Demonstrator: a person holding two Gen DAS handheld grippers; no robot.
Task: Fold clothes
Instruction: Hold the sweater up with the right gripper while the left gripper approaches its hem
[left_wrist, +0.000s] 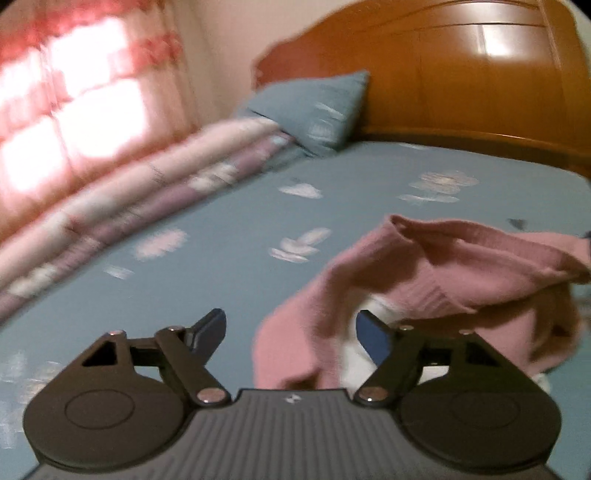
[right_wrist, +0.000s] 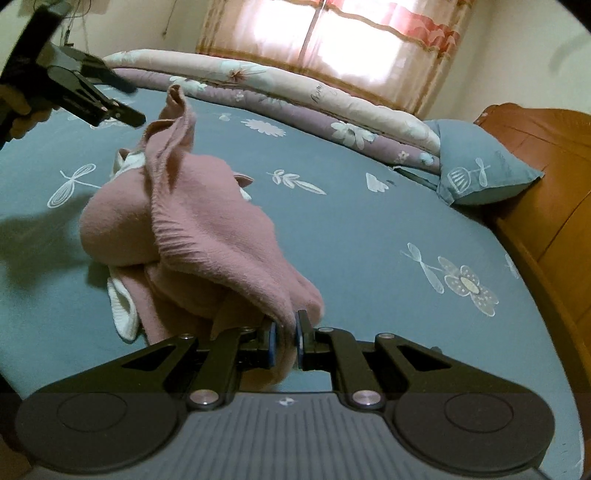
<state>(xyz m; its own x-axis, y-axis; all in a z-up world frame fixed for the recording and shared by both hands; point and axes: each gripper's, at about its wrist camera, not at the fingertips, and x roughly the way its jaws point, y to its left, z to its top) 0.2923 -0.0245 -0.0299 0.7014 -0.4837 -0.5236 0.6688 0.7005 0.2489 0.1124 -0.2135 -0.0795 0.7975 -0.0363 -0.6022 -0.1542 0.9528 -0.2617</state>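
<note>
1. My right claw (right_wrist: 285, 334) is pinching a fold of the pink garment (right_wrist: 207, 236); cloth fills the narrow gap between its blue pads (right_wrist: 272, 341).
2. My left claw (left_wrist: 291, 332) is spread wide and holds nothing. Its fingertips (left_wrist: 212, 325) hang above the blue bedsheet (left_wrist: 221, 229), with the pink garment (left_wrist: 443, 280) just beyond and to the right of them.
3. The pink garment lies in a crumpled heap near the middle of the bed. One strip of it stands up toward the far side, and the near end is lifted into my right claw.
4. White ribbed trim (right_wrist: 123, 314) shows at the near left edge of the heap, resting on the sheet.
5. From the right wrist view my left claw (right_wrist: 127, 101) appears at the far left, above the sheet and apart from the garment.
6. A rolled floral quilt (right_wrist: 295, 96) runs along the far side of the bed under a curtained window (right_wrist: 332, 40).
7. A blue pillow (right_wrist: 476, 162) sits at the far right by the wooden headboard (right_wrist: 546, 155).
</note>
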